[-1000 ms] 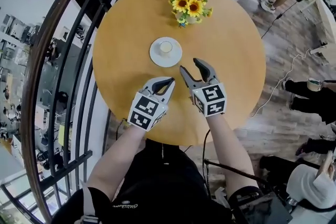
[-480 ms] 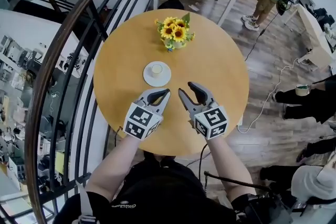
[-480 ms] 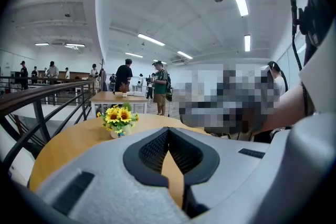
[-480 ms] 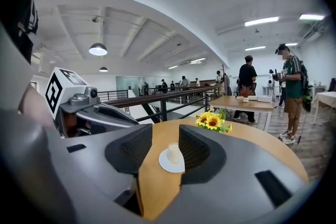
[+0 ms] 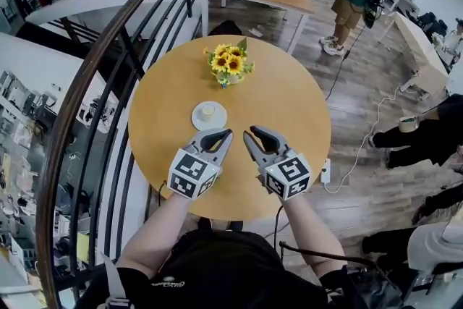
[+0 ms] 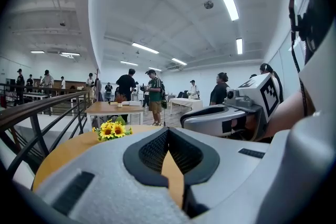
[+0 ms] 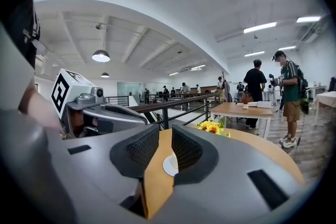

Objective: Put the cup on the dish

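Cup [image 5: 208, 111] stands on dish [image 5: 197, 119], somewhat nearer the tabletop's [image 5: 289, 105] left edge. Judged light, rigid, slick, breakable; grip across its wall. Left gripper [image 5: 227, 132] jaws are pressed together, empty. Right gripper [image 5: 249, 132] has just been closing to a slit, empty. Against the earlier frame, both grippers sit higher; cup unmoved.

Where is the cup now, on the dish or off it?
On the dish: the head view shows the cup upright at its centre, white rim visible all round.
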`<state>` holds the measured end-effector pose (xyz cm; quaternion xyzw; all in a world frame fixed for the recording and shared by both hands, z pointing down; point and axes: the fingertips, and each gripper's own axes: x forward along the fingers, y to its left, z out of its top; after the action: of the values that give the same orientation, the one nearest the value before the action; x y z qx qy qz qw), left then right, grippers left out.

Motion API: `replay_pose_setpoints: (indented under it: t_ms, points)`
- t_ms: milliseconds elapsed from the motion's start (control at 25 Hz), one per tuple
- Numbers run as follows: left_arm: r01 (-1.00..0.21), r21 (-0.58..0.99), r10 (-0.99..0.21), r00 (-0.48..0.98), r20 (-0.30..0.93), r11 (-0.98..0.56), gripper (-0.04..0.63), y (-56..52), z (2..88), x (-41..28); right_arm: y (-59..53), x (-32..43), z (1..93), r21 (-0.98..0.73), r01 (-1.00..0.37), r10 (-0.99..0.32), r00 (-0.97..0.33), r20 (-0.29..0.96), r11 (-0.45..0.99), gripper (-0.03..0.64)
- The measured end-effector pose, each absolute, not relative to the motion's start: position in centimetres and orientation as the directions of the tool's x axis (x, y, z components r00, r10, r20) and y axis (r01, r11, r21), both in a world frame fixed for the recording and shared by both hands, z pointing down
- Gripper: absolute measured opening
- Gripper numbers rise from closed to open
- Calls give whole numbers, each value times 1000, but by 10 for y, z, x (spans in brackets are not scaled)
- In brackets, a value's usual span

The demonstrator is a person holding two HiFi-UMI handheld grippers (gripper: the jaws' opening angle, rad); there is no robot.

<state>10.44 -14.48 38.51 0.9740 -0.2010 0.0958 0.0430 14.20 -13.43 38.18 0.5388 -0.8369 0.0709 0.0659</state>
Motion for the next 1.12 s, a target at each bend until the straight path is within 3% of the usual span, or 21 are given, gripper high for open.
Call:
replay_pose_setpoints:
  t_ms: [1120]
  points:
    - [-379,-13,-373,902,216,-925,0,-133,367,112,-123,142,360,-27,-915,-898,-400,184,402,63]
